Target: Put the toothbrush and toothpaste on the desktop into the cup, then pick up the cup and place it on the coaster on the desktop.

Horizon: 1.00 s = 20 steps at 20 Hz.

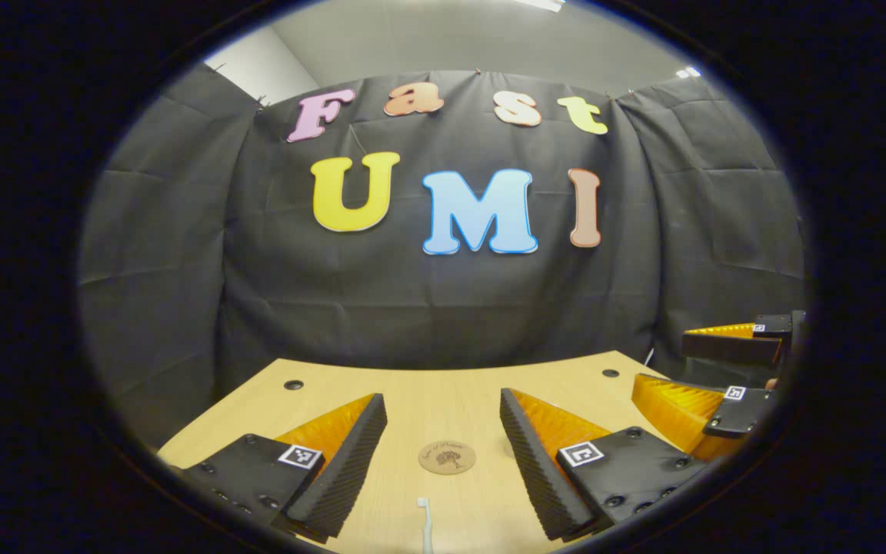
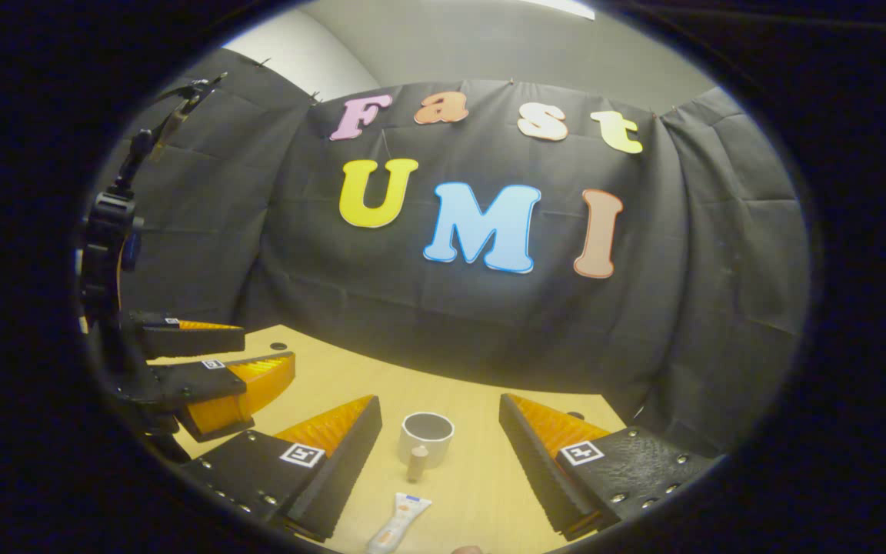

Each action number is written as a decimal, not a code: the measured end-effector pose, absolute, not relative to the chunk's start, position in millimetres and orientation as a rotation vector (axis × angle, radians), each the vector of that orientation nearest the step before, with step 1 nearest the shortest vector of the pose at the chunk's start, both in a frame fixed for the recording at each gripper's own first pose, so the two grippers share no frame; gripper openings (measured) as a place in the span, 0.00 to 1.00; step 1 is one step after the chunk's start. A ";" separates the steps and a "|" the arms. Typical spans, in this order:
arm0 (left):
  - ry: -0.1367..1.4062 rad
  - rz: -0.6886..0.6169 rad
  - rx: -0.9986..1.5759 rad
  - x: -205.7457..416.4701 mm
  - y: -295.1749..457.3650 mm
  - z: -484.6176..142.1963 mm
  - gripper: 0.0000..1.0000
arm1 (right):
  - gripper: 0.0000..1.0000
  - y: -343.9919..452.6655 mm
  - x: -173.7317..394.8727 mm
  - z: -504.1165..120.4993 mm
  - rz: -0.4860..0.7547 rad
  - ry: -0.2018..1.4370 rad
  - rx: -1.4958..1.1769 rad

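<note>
Pale wooden desk [image 1: 443, 385] running to the black cloth wall, a few dark holes near its far edge.

Left gripper [image 1: 443, 462] held above the desk, jaws wide apart, nothing between them. Right gripper [image 2: 441, 462] likewise parted and empty, hovering over its own patch of desk.

Cup [image 2: 426, 437], pale, upright, open mouth up, handle toward the camera, between the right gripper's fingers but farther off, not touched. Empty as far as can be seen.

Coaster [image 1: 447, 457], round and brown, flat on the desk ahead of the left gripper, bare.

Toothpaste [image 2: 398, 523] lying flat just before the cup, near the lower edge of the right gripper view, cap end hidden.

Toothbrush [image 1: 425, 523], thin and white, lying on the desk below the coaster, just the head end visible.

Nothing yet in the cup, so task at its very start.

Risks, as a judgement: thin toothbrush flat on the wood likely to slip or skid under closing pads; tube likely to squirm if pinched off-centre; light cup likely to tip when either piece is dropped against its rim; grippers close enough to knock together when both reach toward the cup.
</note>
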<state>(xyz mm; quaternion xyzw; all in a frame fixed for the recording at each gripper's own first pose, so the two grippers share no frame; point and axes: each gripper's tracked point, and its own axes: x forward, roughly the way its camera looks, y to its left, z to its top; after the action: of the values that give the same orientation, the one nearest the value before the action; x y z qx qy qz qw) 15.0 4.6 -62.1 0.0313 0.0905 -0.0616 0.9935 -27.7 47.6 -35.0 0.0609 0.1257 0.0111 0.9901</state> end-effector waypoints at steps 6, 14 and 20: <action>0.368 -0.112 0.042 15.5 16.5 -118.5 0.96 | 0.95 58.0 -32.3 -71.5 0.029 0.426 0.194; 0.618 -0.079 -0.007 12.9 31.1 -186.6 0.96 | 0.95 79.5 -33.9 -115.1 0.060 0.643 0.337; 0.773 -0.060 -0.001 9.1 38.2 -224.7 0.96 | 0.96 85.2 -33.1 -142.7 0.055 0.776 0.375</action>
<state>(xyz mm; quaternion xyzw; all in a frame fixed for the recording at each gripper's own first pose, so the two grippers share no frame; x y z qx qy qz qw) 9.1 38.2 -224.7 -0.0004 0.3770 -0.0293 0.9258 -33.1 85.2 -142.7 0.1819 0.3763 0.0266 0.9081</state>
